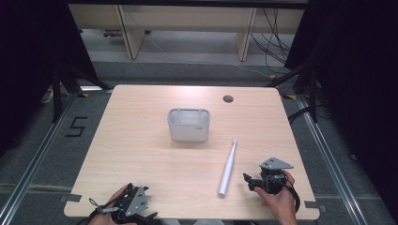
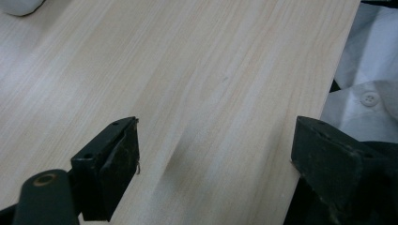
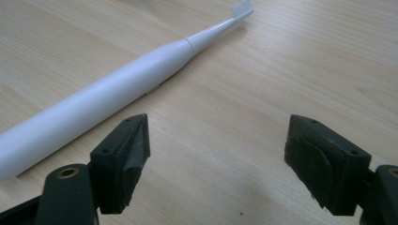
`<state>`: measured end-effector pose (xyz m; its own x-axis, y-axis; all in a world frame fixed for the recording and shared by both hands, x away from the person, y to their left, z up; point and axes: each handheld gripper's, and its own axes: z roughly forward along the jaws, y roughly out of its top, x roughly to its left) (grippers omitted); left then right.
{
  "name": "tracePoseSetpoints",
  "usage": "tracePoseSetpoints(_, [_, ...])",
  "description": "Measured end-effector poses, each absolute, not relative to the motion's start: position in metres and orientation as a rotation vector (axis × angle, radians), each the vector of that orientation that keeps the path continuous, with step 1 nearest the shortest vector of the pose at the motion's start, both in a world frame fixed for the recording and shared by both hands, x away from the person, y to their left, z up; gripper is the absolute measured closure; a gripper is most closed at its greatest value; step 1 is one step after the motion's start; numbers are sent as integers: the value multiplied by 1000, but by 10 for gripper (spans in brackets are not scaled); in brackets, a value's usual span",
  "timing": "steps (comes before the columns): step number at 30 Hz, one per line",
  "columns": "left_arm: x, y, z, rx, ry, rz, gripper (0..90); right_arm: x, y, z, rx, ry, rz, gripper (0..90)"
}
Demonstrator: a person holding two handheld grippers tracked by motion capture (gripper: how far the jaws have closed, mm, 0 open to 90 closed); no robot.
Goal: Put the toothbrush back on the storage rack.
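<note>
A big table of pale wood (image 1: 141,154) is holding a grey plastic box with an open top (image 1: 188,124) near its middle, and a long white electric toothbrush (image 1: 228,168) is lying flat between the box and the right gripper (image 1: 248,181). To grab it well, that gripper should be sliding sideways until its wide-spread jaws are sitting around the thick handle. The left gripper (image 1: 149,202) is resting low at the near edge, jaws also spread and holding nothing.

White toothbrush (image 1: 228,168), grey holder (image 1: 188,124) (pale wood-grain table (image 1: 141,154)).
</note>
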<state>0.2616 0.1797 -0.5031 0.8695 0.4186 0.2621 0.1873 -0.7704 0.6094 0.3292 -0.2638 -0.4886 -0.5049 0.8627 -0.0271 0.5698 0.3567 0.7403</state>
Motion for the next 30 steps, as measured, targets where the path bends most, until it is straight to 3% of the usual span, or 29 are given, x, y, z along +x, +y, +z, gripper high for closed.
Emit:
tracePoseSetpoints(10, [262, 180, -503, 2442, 434, 496, 153, 328, -260, -486, 1204, 2205, 988, 278])
tracePoseSetpoints(12, [262, 180, -503, 2439, 433, 499, 154, 326, -256, -485, 1256, 2206, 1034, 351])
tracePoseSetpoints(22, [262, 180, -503, 2441, 431, 498, 154, 324, -248, -481, 1204, 2232, 1071, 428])
tracePoseSetpoints(26, [263, 181, -502, 2466, 422, 465, 154, 320, -241, -477, 1225, 2239, 1091, 521])
tracePoseSetpoints(30, [262, 180, -503, 2450, 440, 525, 154, 319, -234, -474, 1162, 2253, 1127, 626])
